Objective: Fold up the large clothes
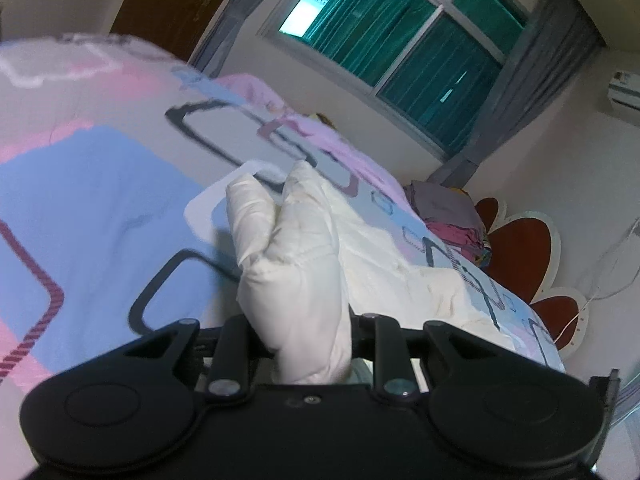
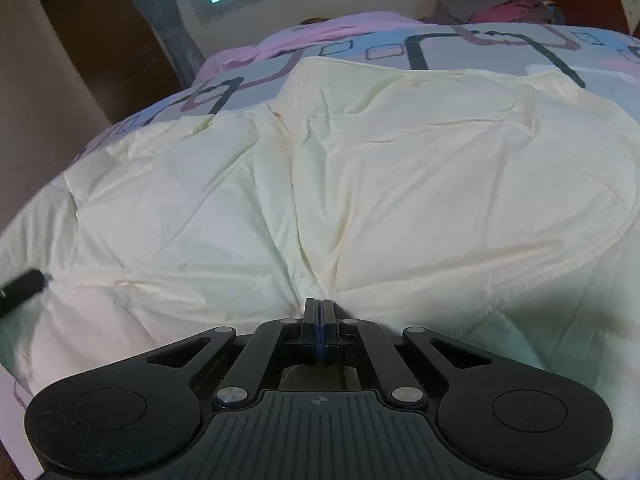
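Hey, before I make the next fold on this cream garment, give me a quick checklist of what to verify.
1. Left hand-held gripper grips a bunch of the cream garment: ok.
2. Right hand-held gripper shut on the garment's edge: ok.
3. Garment lies flat: not ok, creased.
4. Bedspread bare beside the garment for folding: ok.
5. Clothes pile at the headboard is apart from the garment: ok.
6. Garment's far hem aligned: cannot tell.

A bed (image 2: 500, 46) in a patterned cover — a cream quilted garment (image 2: 360, 180) lies on it.
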The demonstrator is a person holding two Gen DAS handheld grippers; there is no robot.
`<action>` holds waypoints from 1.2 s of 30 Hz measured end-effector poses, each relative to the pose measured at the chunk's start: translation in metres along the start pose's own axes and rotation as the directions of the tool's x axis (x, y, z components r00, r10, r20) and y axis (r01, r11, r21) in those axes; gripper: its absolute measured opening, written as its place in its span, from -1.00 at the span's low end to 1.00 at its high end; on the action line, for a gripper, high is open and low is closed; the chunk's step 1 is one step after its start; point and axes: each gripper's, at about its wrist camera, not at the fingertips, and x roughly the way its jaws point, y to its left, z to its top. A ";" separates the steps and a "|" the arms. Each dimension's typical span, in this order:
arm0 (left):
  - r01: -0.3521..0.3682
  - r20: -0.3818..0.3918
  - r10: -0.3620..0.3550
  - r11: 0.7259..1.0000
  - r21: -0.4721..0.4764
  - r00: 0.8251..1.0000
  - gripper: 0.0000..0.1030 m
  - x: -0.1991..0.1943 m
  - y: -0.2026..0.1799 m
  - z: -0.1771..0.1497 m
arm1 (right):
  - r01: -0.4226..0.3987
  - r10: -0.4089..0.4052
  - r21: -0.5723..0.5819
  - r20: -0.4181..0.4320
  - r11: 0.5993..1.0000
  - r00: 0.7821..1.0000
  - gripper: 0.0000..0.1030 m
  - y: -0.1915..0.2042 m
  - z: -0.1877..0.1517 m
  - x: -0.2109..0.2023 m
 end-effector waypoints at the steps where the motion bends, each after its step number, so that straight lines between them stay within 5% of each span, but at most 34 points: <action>1: -0.003 0.010 0.002 1.000 0.018 1.000 -0.56 -0.003 -0.008 0.001 | -0.012 0.012 0.000 -0.002 1.000 1.000 -1.00 -0.003 0.000 0.000; 7: 0.010 0.058 -0.020 0.986 0.165 0.998 -0.56 -0.021 -0.077 0.005 | -0.085 0.085 -0.010 -0.025 0.996 0.996 -1.00 -0.014 0.000 -0.002; 10: 0.033 0.057 -0.052 0.958 0.284 0.997 -0.56 -0.023 -0.130 0.003 | -0.132 0.132 0.003 -0.053 0.991 0.990 -1.00 -0.026 0.008 -0.005; 14: 0.062 0.027 -0.080 0.912 0.405 0.996 -0.56 -0.013 -0.195 -0.007 | -0.182 0.181 0.073 0.015 0.981 0.983 -1.00 -0.069 0.018 -0.049; 19: 0.160 -0.073 -0.142 0.855 0.493 0.987 -0.50 0.017 -0.262 -0.038 | -0.142 0.123 0.194 0.111 0.971 0.986 -1.00 -0.157 0.021 -0.107; 22: 0.241 -0.178 -0.173 0.823 0.514 0.969 -0.43 0.043 -0.291 -0.062 | -0.094 0.056 0.266 0.145 0.959 0.988 -1.00 -0.202 0.015 -0.134; 25: 0.334 -0.322 -0.186 0.799 0.500 0.928 -0.29 0.074 -0.312 -0.091 | -0.052 0.000 0.326 0.158 0.944 0.987 -1.00 -0.238 0.004 -0.155; 29: 0.399 -0.455 -0.193 0.817 0.417 0.869 0.14 0.117 -0.315 -0.129 | 0.010 -0.081 0.418 0.153 0.908 0.985 -1.00 -0.275 -0.010 -0.173; 33: 0.404 -0.465 -0.199 0.825 0.395 0.862 0.31 0.129 -0.308 -0.145 | 0.021 -0.106 0.473 0.155 0.881 0.982 -1.00 -0.295 -0.017 -0.188; 34: 0.419 -0.474 -0.212 0.822 0.386 0.855 0.44 0.128 -0.307 -0.146 | 0.023 -0.112 0.477 0.158 0.879 0.981 -0.92 -0.295 -0.017 -0.191; 36: 0.450 -0.500 -0.238 0.818 0.359 0.832 0.55 0.121 -0.316 -0.143 | 0.030 -0.139 0.484 0.189 0.875 0.972 0.63 -0.291 -0.013 -0.197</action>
